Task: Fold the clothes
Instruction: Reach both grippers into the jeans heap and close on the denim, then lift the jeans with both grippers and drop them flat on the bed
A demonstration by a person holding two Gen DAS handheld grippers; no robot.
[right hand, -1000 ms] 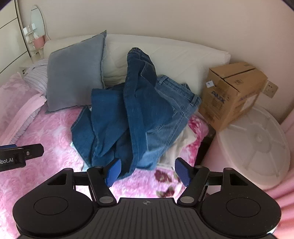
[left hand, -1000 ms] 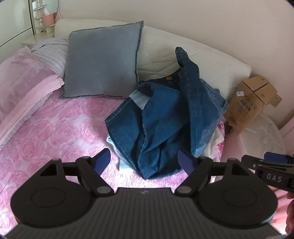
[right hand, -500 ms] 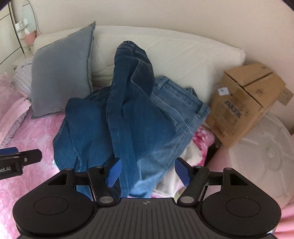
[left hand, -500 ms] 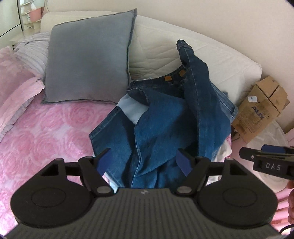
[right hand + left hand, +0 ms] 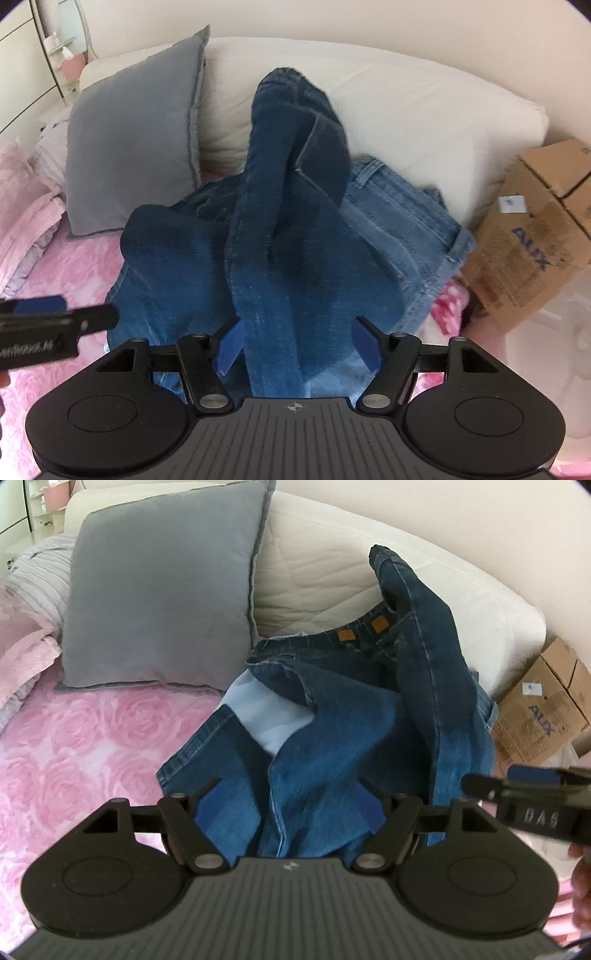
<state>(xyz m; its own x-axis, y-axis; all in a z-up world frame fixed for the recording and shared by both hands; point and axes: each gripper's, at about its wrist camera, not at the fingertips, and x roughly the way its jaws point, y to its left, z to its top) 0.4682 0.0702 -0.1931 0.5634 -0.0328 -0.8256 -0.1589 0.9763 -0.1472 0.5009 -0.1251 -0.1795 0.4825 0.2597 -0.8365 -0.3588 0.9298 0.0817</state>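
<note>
A heap of dark blue jeans (image 5: pixel 332 738) lies crumpled on the pink rose bedspread (image 5: pixel 92 746), one leg draped up against the white cushion. A lighter blue pair (image 5: pixel 406 229) sits on its right side, and a pale blue cloth (image 5: pixel 266 716) shows under the left. My left gripper (image 5: pixel 289 794) hovers just over the heap's near edge. Its jaws are closing, denim lies below the gap, and the pads press on nothing. My right gripper (image 5: pixel 297 332) stands open above the heap's front, also with denim (image 5: pixel 288 240) under it.
A grey cushion (image 5: pixel 159 602) leans on the long white cushion (image 5: pixel 461 602) behind the heap. A cardboard box (image 5: pixel 535 229) and a white round lid (image 5: pixel 554 350) stand off the bed's right side. Pink bedding (image 5: pixel 22 206) is bunched at the left.
Both grippers have come forward and down onto the heap of jeans, which now fills the space between their fingers. The left jaws have narrowed slightly.
</note>
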